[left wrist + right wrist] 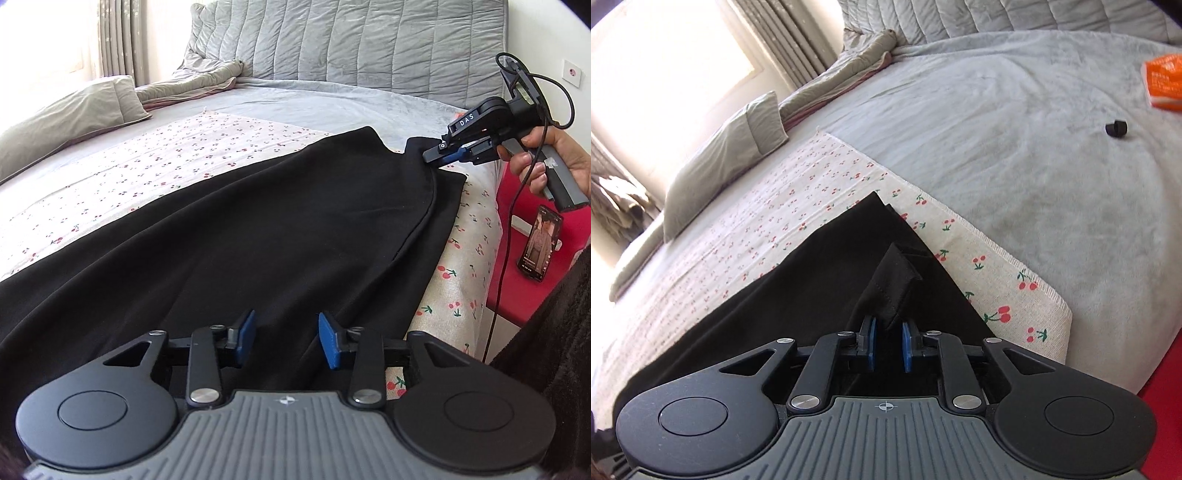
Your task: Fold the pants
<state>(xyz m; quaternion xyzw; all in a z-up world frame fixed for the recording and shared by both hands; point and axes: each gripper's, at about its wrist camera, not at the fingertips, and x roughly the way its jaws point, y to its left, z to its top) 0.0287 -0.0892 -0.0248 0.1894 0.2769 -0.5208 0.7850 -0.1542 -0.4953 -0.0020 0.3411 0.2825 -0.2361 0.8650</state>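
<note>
Black pants [258, 229] lie spread flat on a cherry-print cloth [155, 162] on the bed. My left gripper [286, 339] is open and hovers just above the pants' near edge, holding nothing. My right gripper [430, 157] is at the pants' far right corner, shut on a lifted flap of the fabric. In the right wrist view the pants [812, 280] stretch away to the left, and the right gripper [888, 345] pinches a raised fold of black fabric [890, 291] between its blue pads.
A grey pillow [70, 114] and a rolled grey quilt [192, 79] lie at the far left of the bed. An orange packet [1163, 86] and a small black cap [1116, 130] sit on the grey blanket. A phone [539, 243] rests on a red surface to the right.
</note>
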